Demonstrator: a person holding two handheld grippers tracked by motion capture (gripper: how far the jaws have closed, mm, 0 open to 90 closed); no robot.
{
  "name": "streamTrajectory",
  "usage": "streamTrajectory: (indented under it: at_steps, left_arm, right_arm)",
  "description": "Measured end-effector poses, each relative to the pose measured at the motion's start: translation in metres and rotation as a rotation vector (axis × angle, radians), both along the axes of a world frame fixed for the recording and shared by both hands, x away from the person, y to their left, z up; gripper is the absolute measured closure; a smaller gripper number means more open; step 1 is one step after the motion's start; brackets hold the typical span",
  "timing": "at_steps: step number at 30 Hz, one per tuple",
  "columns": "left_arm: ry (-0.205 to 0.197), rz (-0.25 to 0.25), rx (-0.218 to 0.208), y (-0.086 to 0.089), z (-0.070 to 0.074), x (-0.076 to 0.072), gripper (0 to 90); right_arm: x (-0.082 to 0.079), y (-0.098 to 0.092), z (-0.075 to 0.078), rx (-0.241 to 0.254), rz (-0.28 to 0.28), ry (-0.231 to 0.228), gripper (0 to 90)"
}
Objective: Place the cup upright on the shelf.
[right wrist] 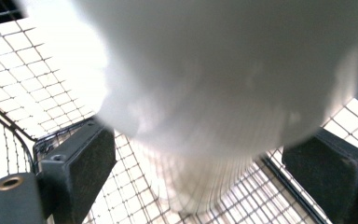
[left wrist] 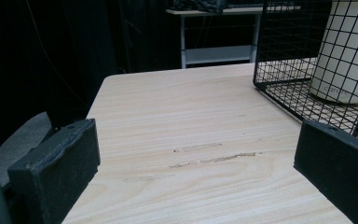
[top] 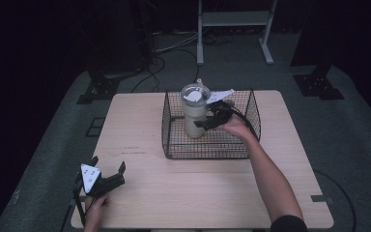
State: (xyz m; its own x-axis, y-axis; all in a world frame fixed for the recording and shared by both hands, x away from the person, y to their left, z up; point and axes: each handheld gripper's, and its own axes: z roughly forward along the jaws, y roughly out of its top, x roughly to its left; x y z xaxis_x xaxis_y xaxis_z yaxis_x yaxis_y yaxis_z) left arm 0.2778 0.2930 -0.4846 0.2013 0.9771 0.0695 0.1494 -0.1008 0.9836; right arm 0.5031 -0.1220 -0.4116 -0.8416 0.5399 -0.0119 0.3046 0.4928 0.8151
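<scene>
While dark curtains ring the pale wooden table (top: 174, 193), both tools sit apart: left tool (top: 107, 174), right tool (top: 211, 117).

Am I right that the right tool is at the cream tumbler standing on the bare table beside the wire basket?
Not quite: the tumbler stands inside the wire basket, not beside it, as the high view shows. The right tool is at it.

Light wood-grain tabletop (top: 198, 188), rectangular, with rounded corners. Black wire basket (top: 174, 140) stands directly on it, toward the far edge, centre-right. Left claw (top: 107, 170) sits at the near left corner. Faint scuff marks (left wrist: 212, 158) show left of the basket.
</scene>
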Motion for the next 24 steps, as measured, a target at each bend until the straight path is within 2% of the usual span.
streamTrajectory:
  at_steps: [2,6,10,20,24]
  left_arm:
    - [0.000,0.001,0.003,0.000,0.000,0.000,0.0]
    - [0.001,0.002,0.004,0.000,0.000,0.000,0.0]
    - [0.001,0.003,0.005,-0.001,0.000,0.000,0.0]
    - [-0.001,0.002,0.004,0.000,0.000,-0.001,0.0]
    - [-0.001,0.002,0.004,-0.001,0.000,-0.001,0.0]
  right_arm:
    - [-0.002,-0.003,0.002,-0.011,-0.008,0.009,9.1]
    - [-0.007,-0.009,0.013,0.015,-0.010,0.006,9.1]
    - [-0.012,-0.013,0.022,0.015,-0.027,0.004,9.1]
    - [-0.020,-0.018,0.034,-0.014,-0.056,0.017,9.1]
    - [-0.024,-0.022,0.037,0.001,-0.065,0.024,9.1]
